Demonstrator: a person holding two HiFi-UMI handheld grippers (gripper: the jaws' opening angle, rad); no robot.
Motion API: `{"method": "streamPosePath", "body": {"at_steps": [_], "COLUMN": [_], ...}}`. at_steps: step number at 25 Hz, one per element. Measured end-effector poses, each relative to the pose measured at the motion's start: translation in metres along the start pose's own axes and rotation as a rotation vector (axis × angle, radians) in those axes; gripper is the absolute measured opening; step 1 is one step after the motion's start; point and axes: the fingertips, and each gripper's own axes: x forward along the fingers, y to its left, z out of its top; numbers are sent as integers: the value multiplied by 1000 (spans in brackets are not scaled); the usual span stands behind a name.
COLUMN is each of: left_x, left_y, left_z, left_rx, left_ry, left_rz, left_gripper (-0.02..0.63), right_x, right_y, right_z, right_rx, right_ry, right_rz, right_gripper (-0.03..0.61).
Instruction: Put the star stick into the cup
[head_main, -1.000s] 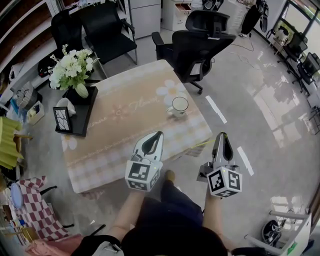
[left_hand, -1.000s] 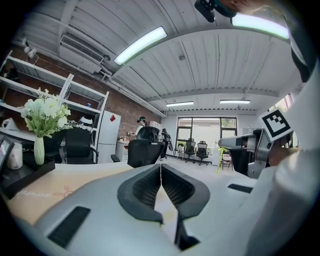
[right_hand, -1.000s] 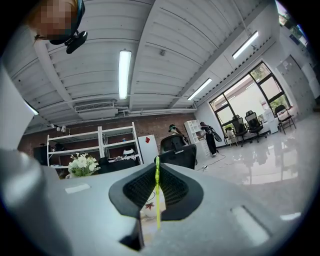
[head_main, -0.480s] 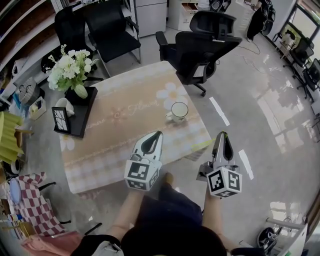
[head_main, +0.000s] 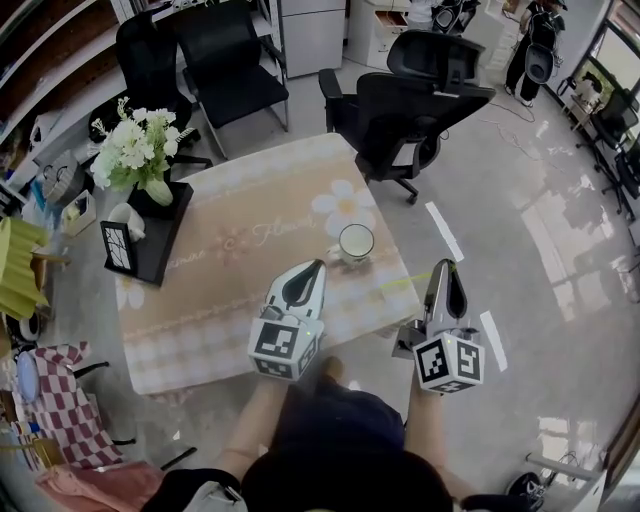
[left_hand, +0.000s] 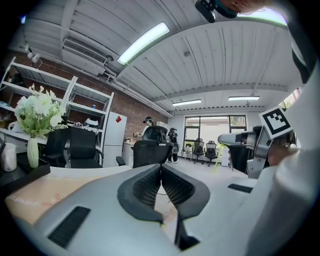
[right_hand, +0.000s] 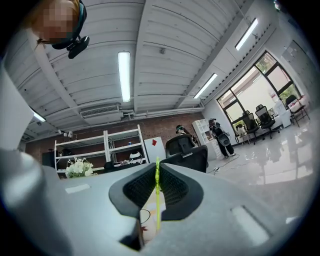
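Pinching a thin lime-yellow star stick (right_hand: 157, 200), the right gripper (head_main: 444, 268) has its jaws clamped on it. The stick runs straight up the seam between the black ribbed pads (right_hand: 175, 190), and its tip pokes just past them. It looks flat and narrow; the star end can't be made out. The left gripper (head_main: 318, 267) has its jaws closed together with nothing between them. Both grippers hover over the near edge of the floral-cloth table (head_main: 230, 290). The white cup (head_main: 354, 242) stands upright on the table just beyond them, between the two, apart from the stick.
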Motion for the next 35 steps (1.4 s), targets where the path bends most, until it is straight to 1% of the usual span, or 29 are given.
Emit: {"method": "streamPosePath", "body": {"at_steps": [5, 8, 18, 27, 35], "left_x": [18, 25, 29, 32, 40], "left_y": [4, 8, 7, 12, 17], "left_z": [3, -2, 2, 1, -3], "left_rx": [3, 1, -17, -26, -27], "left_ry": [-5, -7, -13, -12, 4], "left_rz": [6, 13, 15, 13, 14], "left_gripper": [12, 12, 12, 12, 12], "right_x": [19, 27, 36, 53, 62], "right_y": [-4, -5, -5, 17, 28], "right_z": [5, 6, 26, 45, 47], "right_rx": [10, 10, -4, 2, 24], "right_ry": [-25, -37, -79, -138, -143], "right_rz": [27, 45, 66, 121, 153], "right_gripper": [15, 15, 15, 15, 15]}}
